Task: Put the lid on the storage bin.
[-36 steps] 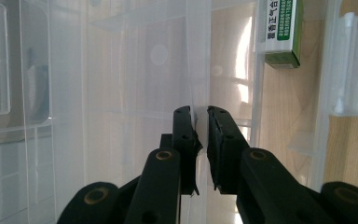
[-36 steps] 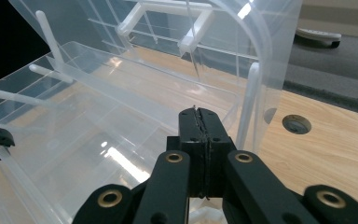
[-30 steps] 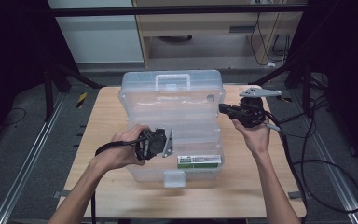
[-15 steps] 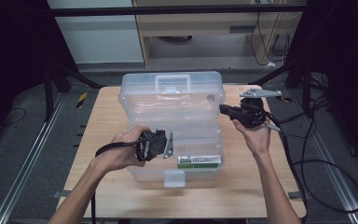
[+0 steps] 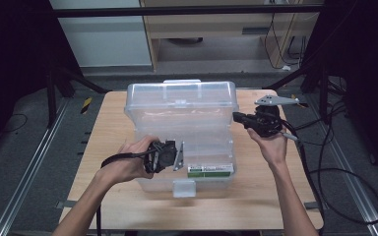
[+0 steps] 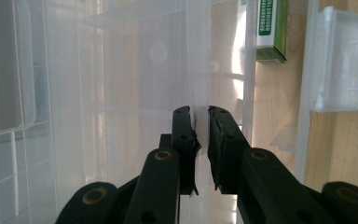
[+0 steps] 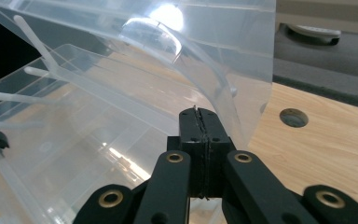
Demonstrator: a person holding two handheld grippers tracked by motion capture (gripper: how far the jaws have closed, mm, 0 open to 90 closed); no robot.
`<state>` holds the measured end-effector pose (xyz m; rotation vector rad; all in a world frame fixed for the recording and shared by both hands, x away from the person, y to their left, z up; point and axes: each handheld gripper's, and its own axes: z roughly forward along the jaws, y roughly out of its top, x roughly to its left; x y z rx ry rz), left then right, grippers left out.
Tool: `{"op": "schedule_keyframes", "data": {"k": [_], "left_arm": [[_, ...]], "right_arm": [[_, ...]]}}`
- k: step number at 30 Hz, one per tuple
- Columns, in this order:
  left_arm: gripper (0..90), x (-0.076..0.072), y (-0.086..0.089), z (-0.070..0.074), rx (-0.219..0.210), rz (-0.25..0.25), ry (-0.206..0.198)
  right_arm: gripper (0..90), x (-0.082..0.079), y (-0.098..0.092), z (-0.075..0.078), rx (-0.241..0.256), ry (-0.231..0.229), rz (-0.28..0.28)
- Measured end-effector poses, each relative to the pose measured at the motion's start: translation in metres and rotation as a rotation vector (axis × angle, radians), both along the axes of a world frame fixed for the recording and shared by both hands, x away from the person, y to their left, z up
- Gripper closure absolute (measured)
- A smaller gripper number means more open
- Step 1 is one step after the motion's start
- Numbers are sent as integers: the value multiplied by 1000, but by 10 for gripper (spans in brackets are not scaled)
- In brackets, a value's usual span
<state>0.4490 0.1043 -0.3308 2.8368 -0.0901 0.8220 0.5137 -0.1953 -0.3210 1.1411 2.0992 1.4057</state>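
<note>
A clear box [image 5: 182, 123] stands in the middle of the table [image 5: 256, 206], its long axis left to right, its lid [image 5: 181, 98] raised at the far side. A green pack [image 5: 210, 170] lies inside, near right. The left tongs [image 6: 200, 122] are narrow around a thin wall of the box. The right tongs [image 7: 199, 116] are pressed together beside the box's right end.

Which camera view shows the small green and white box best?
The high view: the green and white box lies inside the clear plastic case, near its front wall, right of the left gripper. The left gripper view shows one cropped end of it at the top edge. In the right gripper view I cannot make it out.
</note>
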Motion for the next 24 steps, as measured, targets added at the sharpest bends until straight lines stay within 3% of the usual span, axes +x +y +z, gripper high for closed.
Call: {"op": "schedule_keyframes", "data": {"k": [13,17,21,24], "left_arm": [[793,-3,1,-4,-4,-2,0],[738,-3,0,-4,-1,6,15],[654,-4,6,0,-41,10,1],[635,-4,15,7,-111,37,15]], "right_arm": [[899,-10,-3,-6,2,1,36],[900,-12,-2,-8,-1,1,43],[899,-12,-3,-8,-1,3,49],[900,-13,-3,-8,-3,1,52]]}}
